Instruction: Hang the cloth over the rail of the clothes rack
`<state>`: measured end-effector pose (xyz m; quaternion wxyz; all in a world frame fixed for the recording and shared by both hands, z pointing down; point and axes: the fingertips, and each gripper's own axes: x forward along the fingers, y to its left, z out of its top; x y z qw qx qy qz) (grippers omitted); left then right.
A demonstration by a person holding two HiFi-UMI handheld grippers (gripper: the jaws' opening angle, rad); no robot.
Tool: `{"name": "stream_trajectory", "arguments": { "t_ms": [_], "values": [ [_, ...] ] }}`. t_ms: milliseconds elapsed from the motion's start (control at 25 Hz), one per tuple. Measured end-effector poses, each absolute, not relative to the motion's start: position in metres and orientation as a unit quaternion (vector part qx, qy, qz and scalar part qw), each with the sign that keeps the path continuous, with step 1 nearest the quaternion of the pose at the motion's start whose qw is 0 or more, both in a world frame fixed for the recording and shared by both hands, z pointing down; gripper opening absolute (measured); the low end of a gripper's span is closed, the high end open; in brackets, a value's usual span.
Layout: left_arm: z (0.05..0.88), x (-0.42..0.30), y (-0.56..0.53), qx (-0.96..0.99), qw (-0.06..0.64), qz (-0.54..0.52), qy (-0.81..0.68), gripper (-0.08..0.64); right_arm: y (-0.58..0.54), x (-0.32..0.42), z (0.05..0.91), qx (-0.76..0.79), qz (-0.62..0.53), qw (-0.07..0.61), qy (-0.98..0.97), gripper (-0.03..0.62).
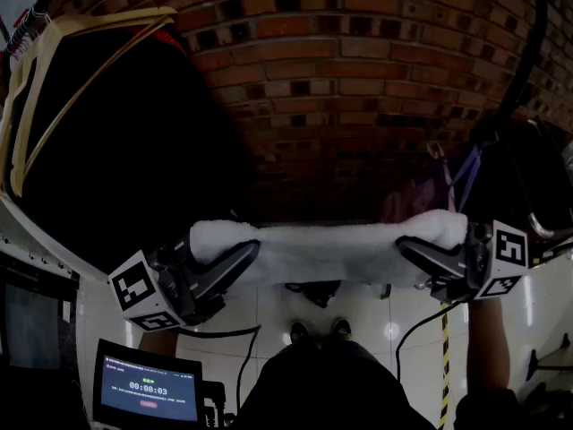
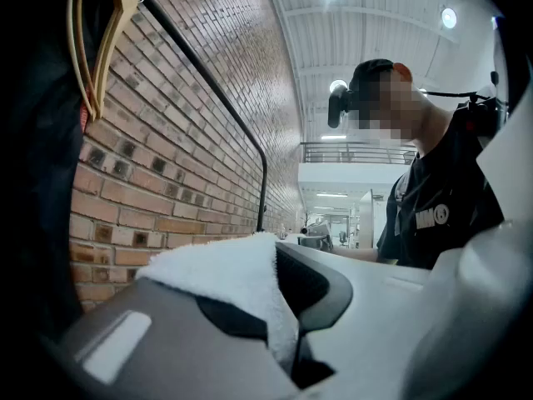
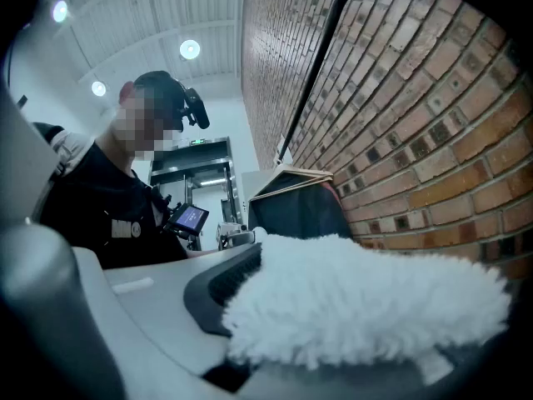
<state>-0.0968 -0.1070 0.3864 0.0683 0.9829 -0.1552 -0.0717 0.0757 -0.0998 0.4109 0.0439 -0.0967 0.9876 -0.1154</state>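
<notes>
White cloth (image 1: pixel 331 251) spans our left gripper (image 1: pixel 242 256) and right gripper (image 1: pixel 414 249), both sets of jaws clamped on its ends. Its long axis runs parallel to the rail (image 2: pixel 208 77), below it.

Cloth (image 1: pixel 327 249) b4 wall (image 1: pixel 358 79) — hanger (image 1: pixel 107 16) L

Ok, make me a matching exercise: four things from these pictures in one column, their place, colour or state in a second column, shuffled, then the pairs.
Things:
1. white cloth
2. wooden hanger
3. rack rail
4. small screen

Descriptions:
A. lit blue, low at the left of the head view
B. black tube running along the brick wall
C. clamped at its ends by the left tongs and right tongs
D. pale, on a dark garment

Pairs: 1-C, 2-D, 3-B, 4-A.
</notes>
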Motion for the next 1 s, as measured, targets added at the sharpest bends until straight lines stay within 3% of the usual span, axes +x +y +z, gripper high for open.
{"name": "stream_trajectory", "arguments": {
  "t_ms": [520, 1000],
  "values": [
    [0.368, -0.098, -0.116, 0.987, 0.02, -0.046, -0.151, 0.038, -0.105, 0.079, 0.377, -0.088, -0.073, 0.039, 0.993, 0.012],
    [0.207, -0.078, -0.128, 0.982, -0.143, -0.04, -0.117, 0.038, -0.121, 0.086, 0.214, -0.073, 0.097, 0.034, 0.992, 0.013]
  ]
}}
